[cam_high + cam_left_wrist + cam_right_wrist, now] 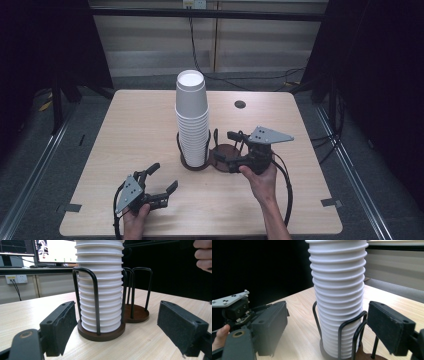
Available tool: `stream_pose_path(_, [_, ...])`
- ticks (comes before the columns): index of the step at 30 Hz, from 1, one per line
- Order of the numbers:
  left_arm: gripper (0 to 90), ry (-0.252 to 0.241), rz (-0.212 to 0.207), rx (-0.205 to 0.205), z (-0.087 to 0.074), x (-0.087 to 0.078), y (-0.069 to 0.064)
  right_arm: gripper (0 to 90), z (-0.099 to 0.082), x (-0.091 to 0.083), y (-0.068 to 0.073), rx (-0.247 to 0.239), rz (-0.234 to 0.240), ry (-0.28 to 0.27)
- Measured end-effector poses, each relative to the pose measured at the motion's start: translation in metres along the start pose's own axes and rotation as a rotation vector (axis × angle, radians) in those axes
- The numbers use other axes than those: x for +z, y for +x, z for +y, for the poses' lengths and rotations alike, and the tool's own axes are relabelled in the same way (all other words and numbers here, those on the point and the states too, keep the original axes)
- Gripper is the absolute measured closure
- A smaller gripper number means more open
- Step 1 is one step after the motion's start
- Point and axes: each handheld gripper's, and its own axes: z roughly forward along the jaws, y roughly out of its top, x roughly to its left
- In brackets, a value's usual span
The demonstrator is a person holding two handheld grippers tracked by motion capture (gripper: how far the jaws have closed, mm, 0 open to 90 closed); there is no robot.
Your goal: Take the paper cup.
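While my right gripper [226, 146] hangs released beside the cup stack [192, 122] in its wire holder [194, 161] mid-counter [125, 130], my left gripper [162, 180] rests nearer me, fingers spread, grasping nothing.

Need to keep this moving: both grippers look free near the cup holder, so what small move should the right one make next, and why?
Probably ease the right gripper toward the cup stack and close on the top cup. Its jaws stand open with nothing between them, and the holder's second bay sits empty beside the full one.
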Motion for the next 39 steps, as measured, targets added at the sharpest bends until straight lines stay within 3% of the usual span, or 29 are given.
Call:
stream_pose_path(19, [15.4,0.000,0.000,0.000,0.000,0.000,0.000,14.4,0.039,0.010,-0.003,-0.033,0.059,0.042])
stream_pose_path(28, [15.4,-0.001,0.000,0.001,0.000,0.000,0.000,13.3,0.058,0.015,-0.007,-0.047,0.062,0.048])
stream_pose_path(33, [15.4,-0.001,0.000,-0.001,0.000,0.000,0.000,13.4,0.069,0.019,-0.007,-0.054,0.088,0.043])
stream_pose_path(39, [15.4,0.000,0.000,-0.001,0.000,0.000,0.000,13.5,0.081,0.026,-0.009,-0.069,0.076,0.079])
